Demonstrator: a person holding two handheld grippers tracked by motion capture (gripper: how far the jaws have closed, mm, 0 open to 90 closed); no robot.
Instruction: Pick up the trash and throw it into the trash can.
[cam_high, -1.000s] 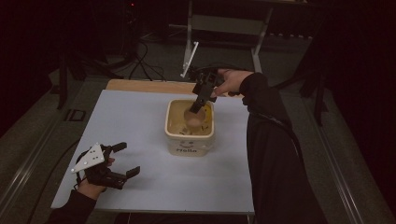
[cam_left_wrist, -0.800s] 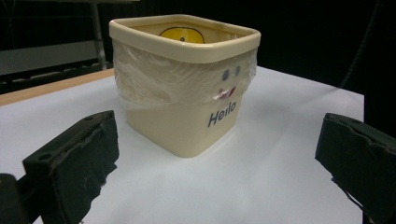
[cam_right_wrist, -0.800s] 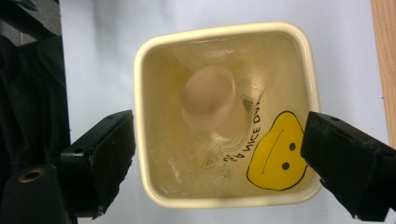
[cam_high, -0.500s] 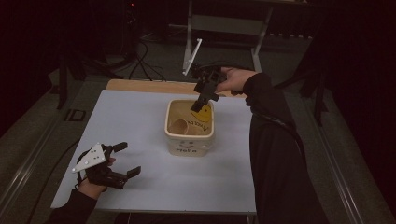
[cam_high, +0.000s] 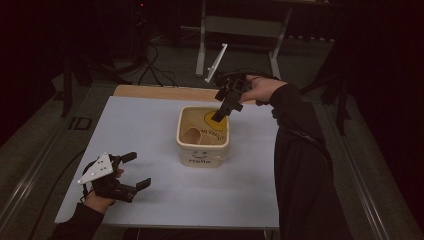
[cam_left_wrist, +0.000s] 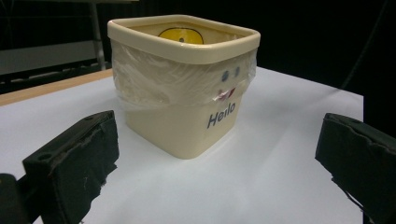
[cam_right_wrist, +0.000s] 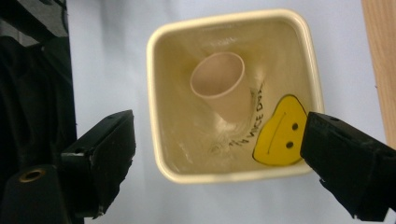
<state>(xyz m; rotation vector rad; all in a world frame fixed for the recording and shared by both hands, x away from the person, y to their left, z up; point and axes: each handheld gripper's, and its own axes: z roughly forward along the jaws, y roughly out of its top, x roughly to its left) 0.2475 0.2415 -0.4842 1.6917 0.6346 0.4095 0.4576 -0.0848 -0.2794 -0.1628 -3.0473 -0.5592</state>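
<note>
A cream square bin (cam_high: 202, 150) with "Hello" printed on its side stands mid-table. Inside it a tan paper cup (cam_high: 191, 135) lies tilted, mouth up toward the camera (cam_right_wrist: 218, 86). My right gripper (cam_high: 219, 116) hangs over the bin's far right corner, pointing down. In the right gripper view its jaws (cam_right_wrist: 219, 144) are open and hold nothing, spread wider than the cup below. My left gripper (cam_high: 138, 169) rests open near the table's front left. In the left gripper view it faces the bin (cam_left_wrist: 187, 93) from a short distance, with nothing between the jaws (cam_left_wrist: 219, 140).
The white table top (cam_high: 150, 120) has a wooden strip (cam_high: 150, 92) along its far edge. A yellow smiley sticker (cam_right_wrist: 279, 133) sits on the bin's inner wall. Clear film wraps the bin under its rim (cam_left_wrist: 182, 84). Metal stand legs (cam_high: 202, 45) rise beyond the table.
My right gripper has lifted out of the bin toward its far right corner and now stands open. The cup it carried lies inside the bin. The left gripper has stayed put.
</note>
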